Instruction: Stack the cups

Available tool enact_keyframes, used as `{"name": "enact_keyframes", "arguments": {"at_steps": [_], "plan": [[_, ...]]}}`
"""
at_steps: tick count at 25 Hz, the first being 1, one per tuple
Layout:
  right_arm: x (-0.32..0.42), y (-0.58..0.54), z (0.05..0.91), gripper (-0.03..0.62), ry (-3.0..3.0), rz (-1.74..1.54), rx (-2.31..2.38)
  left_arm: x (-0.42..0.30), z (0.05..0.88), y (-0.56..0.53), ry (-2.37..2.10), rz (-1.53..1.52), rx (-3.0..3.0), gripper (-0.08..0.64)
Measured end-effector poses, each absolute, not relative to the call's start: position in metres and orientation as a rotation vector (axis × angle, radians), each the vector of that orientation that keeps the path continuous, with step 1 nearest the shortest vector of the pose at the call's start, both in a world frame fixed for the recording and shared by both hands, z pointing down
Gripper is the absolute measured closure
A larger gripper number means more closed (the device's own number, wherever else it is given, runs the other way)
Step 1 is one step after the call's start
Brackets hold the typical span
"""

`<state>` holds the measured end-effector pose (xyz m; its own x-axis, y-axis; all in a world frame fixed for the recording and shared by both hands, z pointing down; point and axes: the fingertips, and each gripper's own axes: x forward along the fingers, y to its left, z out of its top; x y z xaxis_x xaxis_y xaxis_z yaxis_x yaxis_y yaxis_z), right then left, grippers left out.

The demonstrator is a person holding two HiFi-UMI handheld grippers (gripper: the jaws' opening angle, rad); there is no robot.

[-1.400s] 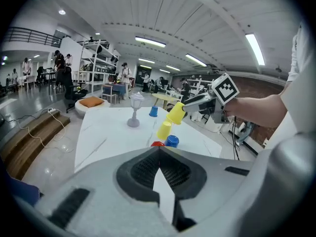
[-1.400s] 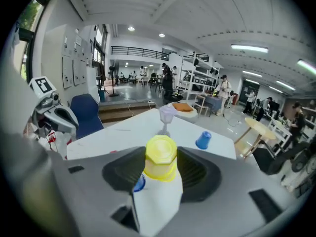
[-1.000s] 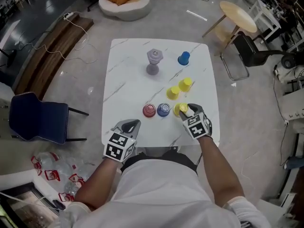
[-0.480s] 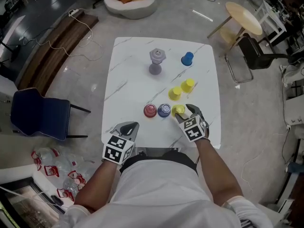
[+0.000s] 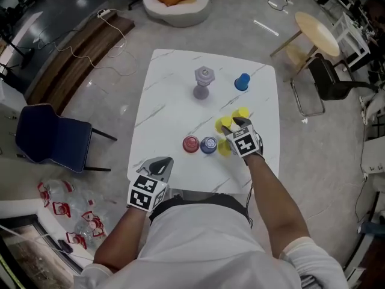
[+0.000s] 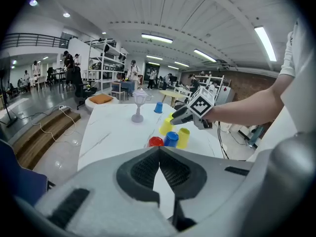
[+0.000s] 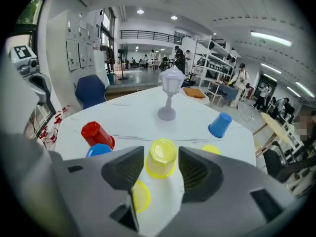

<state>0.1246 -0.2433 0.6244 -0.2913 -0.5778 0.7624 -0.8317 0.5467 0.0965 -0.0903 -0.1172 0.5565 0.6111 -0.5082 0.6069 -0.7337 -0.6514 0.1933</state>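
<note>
Work surface: white marble desk [image 5: 162, 101], clock refs taken from the head view w/ 12 o'clock pointing away from the operator. Right tongs [image 5: 232, 125] sit over the desk's right half, approx. mid-depth. Their jaws are closing around yellow cup A [image 7: 161, 158], which stands base up between the pads. A thin gap shows on at least one side, so no firm clamp yet. Yellow cup B [image 5: 223, 149] lies at 6 o'clock of cup A, just beside the right tongs' body. Cup B ends a close row of three: red cup [image 5: 190, 144] at the 9 o'clock end, near blue cup [image 5: 208, 144] in the centre, cup B at the 3 o'clock end. Yellow cup C [image 5: 242, 113] is at approx. 1 o'clock of cup A, just beside it. Far blue cup [image 5: 242, 82] stands base up at 12 o'clock of cup C, apart from it. Grey goblet-shaped piece [image 5: 203, 82] stands upright at approx. 11 o'clock of cup A, well apart (not a cup of the set). Left tongs [image 6: 159, 154] hover at the desk's near edge, approx. 7 o'clock, jaws together w/ nothing between them. The cup row lies at 1 o'clock of them.
</note>
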Motion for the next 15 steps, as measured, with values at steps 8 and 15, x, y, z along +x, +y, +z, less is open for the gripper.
{"name": "enact_keyframes", "arguments": {"at_steps": [8, 15], "plan": [[0.122, -0.255, 0.629, 0.379, -2.001, 0.390, 1.101, -0.098, 0.559, -0.113, -1.048, 0.709, 2.368, 0.552], [0.079, -0.218, 0.553, 0.379, -2.124, 0.281, 1.053, -0.097, 0.559, -0.121, -1.019, 0.697, 2.395, 0.552]]}}
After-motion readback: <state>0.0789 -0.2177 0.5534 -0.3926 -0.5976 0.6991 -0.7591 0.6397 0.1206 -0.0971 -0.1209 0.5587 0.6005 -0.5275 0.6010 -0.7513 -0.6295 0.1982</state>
